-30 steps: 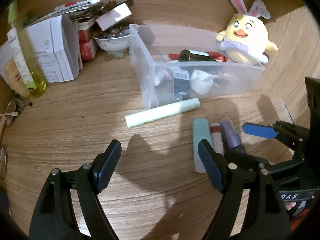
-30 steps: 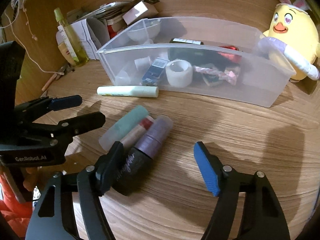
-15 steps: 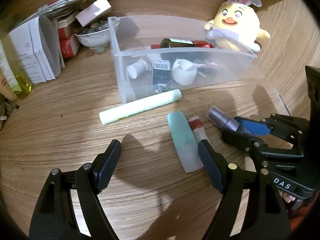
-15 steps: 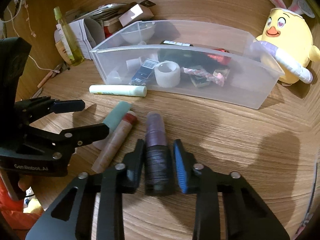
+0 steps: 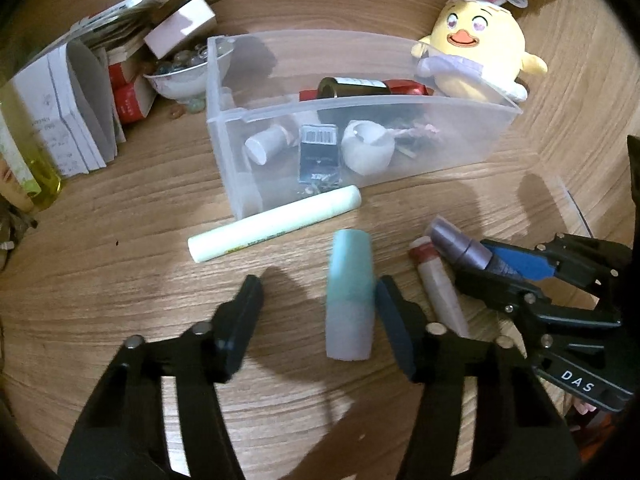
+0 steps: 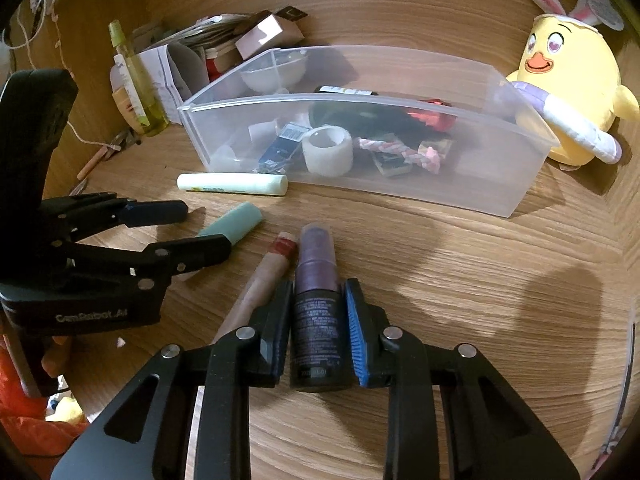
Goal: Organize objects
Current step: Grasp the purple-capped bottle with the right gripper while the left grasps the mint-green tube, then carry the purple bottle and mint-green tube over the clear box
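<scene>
Pink tube (image 6: 262, 280) apparently touching purple bottle (image 6: 318, 308)

Bare tabletop (image 6: 460, 280) right of the purple bottle (image 6: 316, 276). Ahead, blocked by the clear bin (image 6: 400, 192) and plush chick (image 6: 568, 80). Left, crowded by tubes (image 5: 276, 224) and left tongs (image 6: 180, 232).

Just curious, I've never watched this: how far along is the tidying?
Done: several small items lie in the clear bin. In hand: the right hand-held gripper clamps the purple bottle; the left hand-held gripper, jaws closing, straddles the teal tube. Left: the red-capped tube and pale green tube.
</scene>
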`<state>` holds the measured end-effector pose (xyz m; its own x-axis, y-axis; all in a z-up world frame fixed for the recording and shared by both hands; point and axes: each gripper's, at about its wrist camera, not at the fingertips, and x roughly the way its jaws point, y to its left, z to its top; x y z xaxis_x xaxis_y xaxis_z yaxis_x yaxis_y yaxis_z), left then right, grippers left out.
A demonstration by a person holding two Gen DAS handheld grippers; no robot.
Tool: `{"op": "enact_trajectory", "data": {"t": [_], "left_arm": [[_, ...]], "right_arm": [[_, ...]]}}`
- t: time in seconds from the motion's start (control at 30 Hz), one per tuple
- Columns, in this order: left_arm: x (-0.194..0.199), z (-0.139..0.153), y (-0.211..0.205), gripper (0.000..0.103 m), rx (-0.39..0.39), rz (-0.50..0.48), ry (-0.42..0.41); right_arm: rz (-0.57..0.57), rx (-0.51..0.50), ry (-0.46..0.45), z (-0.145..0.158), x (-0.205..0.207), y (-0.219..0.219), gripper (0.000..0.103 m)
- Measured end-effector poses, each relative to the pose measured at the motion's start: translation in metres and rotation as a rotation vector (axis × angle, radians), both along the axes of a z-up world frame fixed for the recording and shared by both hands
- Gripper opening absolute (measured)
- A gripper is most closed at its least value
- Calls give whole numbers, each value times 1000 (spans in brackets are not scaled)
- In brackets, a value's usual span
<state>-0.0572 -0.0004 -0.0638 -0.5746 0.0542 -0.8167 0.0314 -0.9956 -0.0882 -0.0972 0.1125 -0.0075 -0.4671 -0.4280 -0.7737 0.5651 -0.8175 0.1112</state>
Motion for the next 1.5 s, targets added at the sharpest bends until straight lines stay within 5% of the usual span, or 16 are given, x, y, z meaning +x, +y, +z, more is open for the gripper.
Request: {"op": "enact_trajectory", "data": {"t": [0.2,0.5,1.5], "left_arm": [[-4,0,12,24,-32,-40,17],[3,7,9,24,-18,-28,54],[11,100,-7,24,9,33,327]], "right_arm": [[-11,-18,0,2,-2,4,24],[-30,-52,17,13,-6,12,24],[-120,-167,246,100,-12,42,24]]}}
